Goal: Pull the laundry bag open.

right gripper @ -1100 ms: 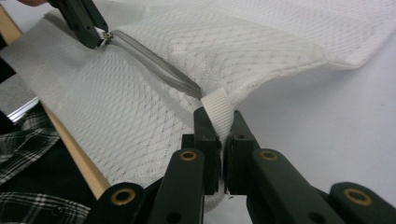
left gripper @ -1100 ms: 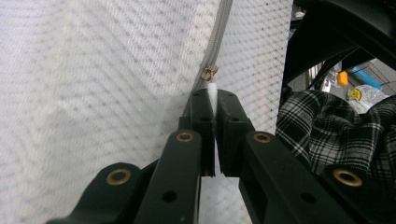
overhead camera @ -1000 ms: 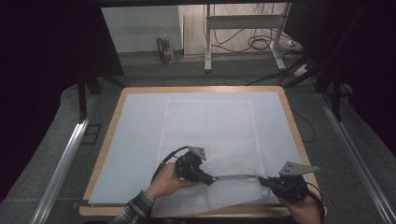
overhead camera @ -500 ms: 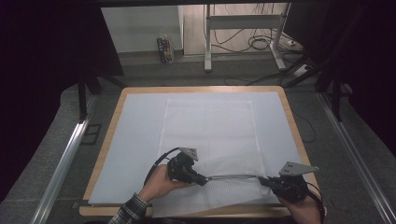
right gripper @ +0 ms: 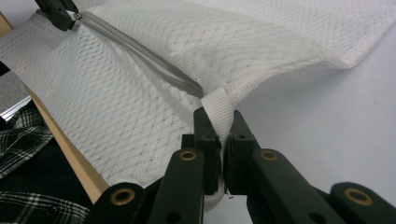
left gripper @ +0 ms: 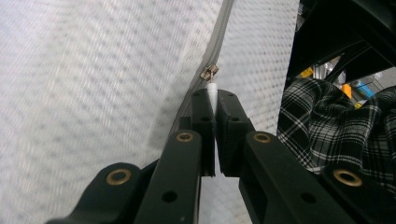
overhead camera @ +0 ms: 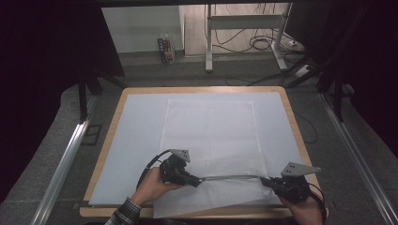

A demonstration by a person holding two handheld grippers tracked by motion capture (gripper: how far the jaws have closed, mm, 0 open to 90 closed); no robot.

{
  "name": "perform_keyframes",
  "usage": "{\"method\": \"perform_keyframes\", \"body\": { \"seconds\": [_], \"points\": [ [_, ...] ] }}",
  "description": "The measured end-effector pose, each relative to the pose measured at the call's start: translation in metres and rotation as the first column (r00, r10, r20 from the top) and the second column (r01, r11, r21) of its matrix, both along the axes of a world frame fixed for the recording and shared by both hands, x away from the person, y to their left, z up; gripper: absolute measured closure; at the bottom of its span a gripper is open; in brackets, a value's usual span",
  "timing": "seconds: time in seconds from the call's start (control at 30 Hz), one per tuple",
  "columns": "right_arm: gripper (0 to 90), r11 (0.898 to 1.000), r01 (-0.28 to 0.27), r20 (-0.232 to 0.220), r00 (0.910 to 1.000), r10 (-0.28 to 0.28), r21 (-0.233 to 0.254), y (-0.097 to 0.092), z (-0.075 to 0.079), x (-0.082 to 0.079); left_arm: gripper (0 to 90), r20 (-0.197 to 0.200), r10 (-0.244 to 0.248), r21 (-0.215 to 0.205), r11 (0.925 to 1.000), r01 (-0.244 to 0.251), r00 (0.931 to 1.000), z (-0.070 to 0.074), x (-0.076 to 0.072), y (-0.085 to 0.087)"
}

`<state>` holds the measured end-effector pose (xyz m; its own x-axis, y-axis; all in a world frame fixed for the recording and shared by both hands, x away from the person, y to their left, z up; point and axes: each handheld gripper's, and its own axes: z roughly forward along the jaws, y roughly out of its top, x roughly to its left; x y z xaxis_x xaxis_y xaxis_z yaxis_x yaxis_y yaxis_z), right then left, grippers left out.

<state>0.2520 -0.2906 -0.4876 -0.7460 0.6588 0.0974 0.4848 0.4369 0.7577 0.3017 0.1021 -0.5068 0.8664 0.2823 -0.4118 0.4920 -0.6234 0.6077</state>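
A wooden-edged table carries a pale blue mat, and on it lies a white mesh laundry bag, its near end draped over the table's front edge. A grey zipper runs across that near end (pulled taut between the two tools). The right gripper is clamped on the bag's white ribbed tab. The left gripper pinches the zipper pull, jaws nearly together.

From where I sit the high view is dim and grainy, dark at both sides with light only beyond the table, while both gripper views are brighter, mesh bag soft-focused ahead of the jaws.
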Motion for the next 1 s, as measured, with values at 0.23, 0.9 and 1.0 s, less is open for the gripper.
{"method": "perform_keyframes", "body": {
  "seconds": [0.23,0.9,1.0],
  "points": [
    [85.3,1.0,0.0,0.0,1.0,0.0,0.0,0.0,0.0,0.0,87.3,-0.002,0.017,-0.003,0.9999,-0.017,0.9999,0.001,-0.003,0.01],
    [85.2,1.0,-0.001,0.002,1.0,0.001,-0.004,0.0,-0.001,0.0,87.2,-0.004,0.069,-0.006,0.9976,-0.069,0.9976,-0.001,-0.016,0.043],
    [85.2,1.0,-0.003,0.001,1.0,0.003,-0.004,0.0,-0.001,0.0,87.2,0.001,0.083,-0.007,0.9966,-0.083,0.9966,-0.001,-0.018,0.05]
  ]
}}
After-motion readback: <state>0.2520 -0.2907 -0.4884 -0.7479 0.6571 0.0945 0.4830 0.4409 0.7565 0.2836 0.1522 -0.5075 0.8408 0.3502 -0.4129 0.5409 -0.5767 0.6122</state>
